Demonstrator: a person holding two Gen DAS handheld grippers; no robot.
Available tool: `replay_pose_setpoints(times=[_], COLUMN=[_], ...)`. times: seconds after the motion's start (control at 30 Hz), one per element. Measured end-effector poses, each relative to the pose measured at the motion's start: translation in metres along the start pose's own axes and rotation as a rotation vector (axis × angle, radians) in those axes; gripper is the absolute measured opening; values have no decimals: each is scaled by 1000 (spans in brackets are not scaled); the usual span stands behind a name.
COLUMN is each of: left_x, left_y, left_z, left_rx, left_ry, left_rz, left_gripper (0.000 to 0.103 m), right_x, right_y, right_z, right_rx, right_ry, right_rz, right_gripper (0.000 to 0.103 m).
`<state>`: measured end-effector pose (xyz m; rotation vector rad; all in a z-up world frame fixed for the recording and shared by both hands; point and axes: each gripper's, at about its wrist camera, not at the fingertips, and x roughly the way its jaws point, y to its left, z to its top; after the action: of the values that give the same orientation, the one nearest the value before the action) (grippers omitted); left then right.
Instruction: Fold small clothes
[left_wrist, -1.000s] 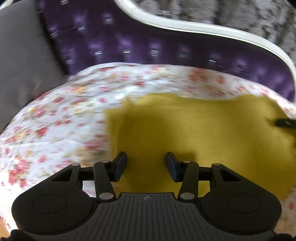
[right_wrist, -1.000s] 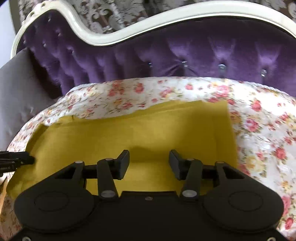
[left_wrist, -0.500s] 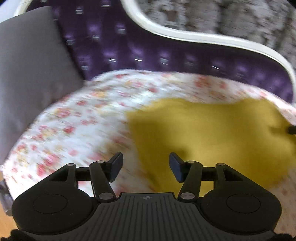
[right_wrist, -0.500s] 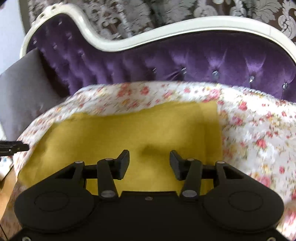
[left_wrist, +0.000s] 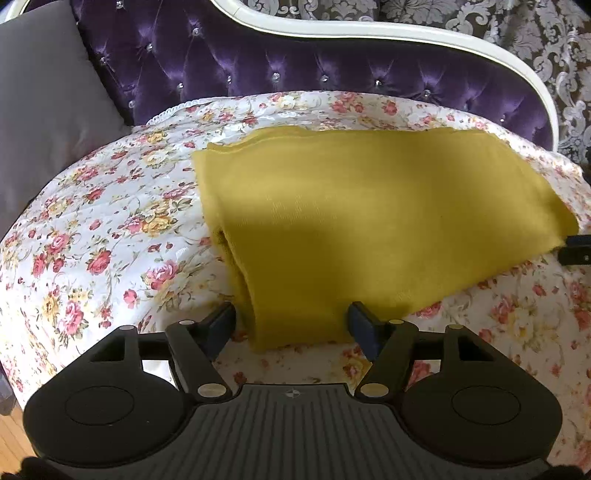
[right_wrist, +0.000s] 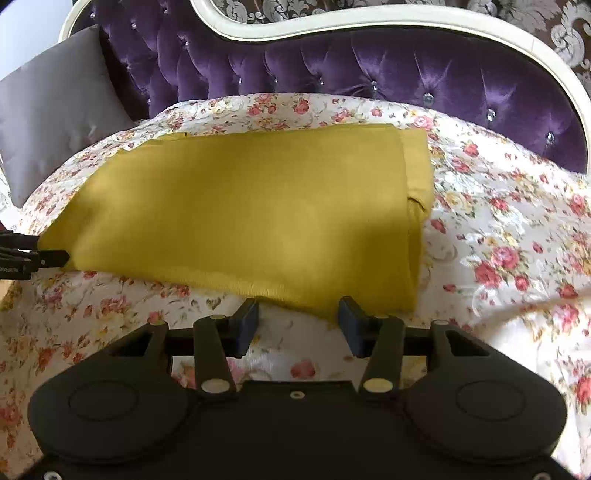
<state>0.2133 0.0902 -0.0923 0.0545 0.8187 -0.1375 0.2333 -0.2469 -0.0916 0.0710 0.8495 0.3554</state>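
Left wrist view: the folded yellow cloth (left_wrist: 369, 229) lies flat on the floral bedspread (left_wrist: 92, 240), long axis running left to right. The left claw (left_wrist: 291, 323) is spread, straddling its near left corner.

Right wrist view: the cloth (right_wrist: 240, 214) stretches left. The right claw (right_wrist: 298, 319) is spread at its near right corner.

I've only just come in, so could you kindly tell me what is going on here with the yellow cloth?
A person with a handheld gripper in each hand is folding a mustard-yellow knitted garment on a floral-print bed cover. The garment lies folded into a flat rectangle. The left gripper and the right gripper are both open, poised at its near corners, holding nothing. A tufted purple velvet headboard and a grey pillow sit behind.
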Motion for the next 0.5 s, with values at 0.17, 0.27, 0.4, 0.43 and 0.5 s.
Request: replay_pose_setpoints(times=[0.17, 0.27, 0.4, 0.43, 0.5], left_x=[0, 0, 1, 1, 1], left_y=[-1, -1, -2, -2, -2], left_z=[-1, -1, 1, 1, 1], left_rx=[-10, -19, -32, -35, -40], left_ry=[-13, -11, 4, 6, 9], left_rz=[-7, -2, 13, 15, 19], left_gripper=[70, 70, 72, 72, 72], right_x=[-26, -27, -10, -4, 2], right_y=[-18, -33, -45, -46, -46], right_z=[2, 9, 15, 16, 15], right_rx=[124, 198, 236, 234, 225], right_ry=[-129, -172, -150, -142, -123], right_rz=[10, -34, -52, -58, -54], right_gripper=[57, 57, 57, 57, 56])
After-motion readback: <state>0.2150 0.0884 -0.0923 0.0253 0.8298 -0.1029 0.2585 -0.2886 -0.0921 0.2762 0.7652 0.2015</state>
